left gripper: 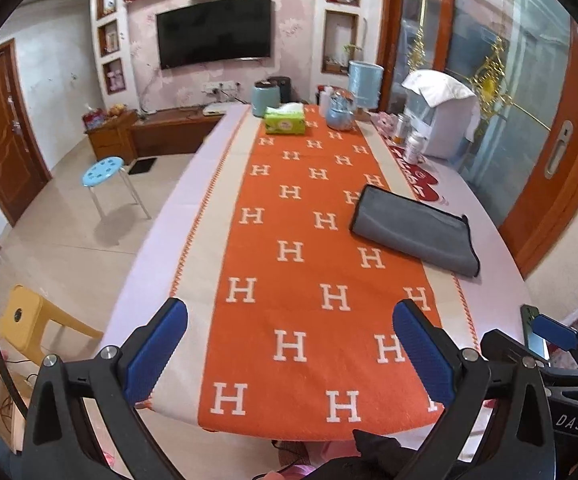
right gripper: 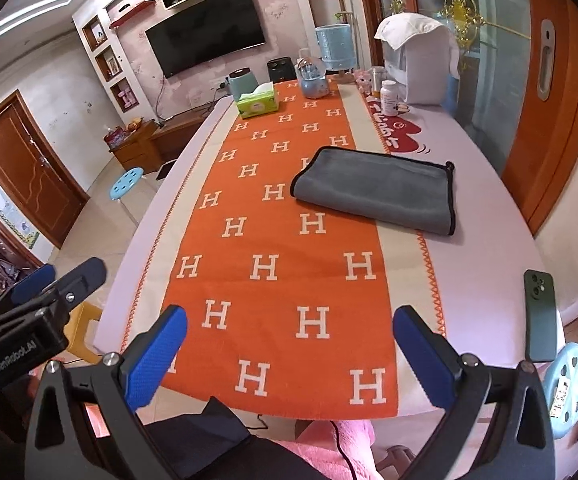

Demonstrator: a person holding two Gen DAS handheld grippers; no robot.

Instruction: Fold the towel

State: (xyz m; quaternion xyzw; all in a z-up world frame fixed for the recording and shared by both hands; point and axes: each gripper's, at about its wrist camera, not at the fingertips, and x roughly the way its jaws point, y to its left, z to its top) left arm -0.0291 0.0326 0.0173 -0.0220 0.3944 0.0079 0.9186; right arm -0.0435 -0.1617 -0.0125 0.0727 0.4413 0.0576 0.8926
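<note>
**Both tools open and clear, towel lying folded to the right**

The left tool [left gripper: 290, 344] hung above the near end of the bench [left gripper: 205, 184] with its blue pads spread wide and nothing between them. Below it lay only the orange runner [left gripper: 289, 280] with its white H pattern. The right tool [right gripper: 290, 350] hovered just beside it, jaws equally wide and empty.

The grey towel [right gripper: 373, 190] lay further out and to the right, well apart from both tools. It looked already folded at least once, with dark-trimmed edges stacked along its right side. It straddled the runner's right border, partly on the orange and partly on the pale bench top.

The risks, as I judged them: a pinch at the stacked edge could catch only the top layer, so the fold would open instead of carrying over. A pinch too deep could snag the runner, drag it, and disturb the tissue box [right gripper: 257, 104] and bottles [right gripper: 389, 98] at the far end. A green phone [right gripper: 541, 316] lay near the bench's right edge, just beside the right tool, and a careless sweep could knock it off.

Open room was good: the runner's centre and left stood bare between tools and towel. The right edge, past the towel, was the tighter side.
</note>
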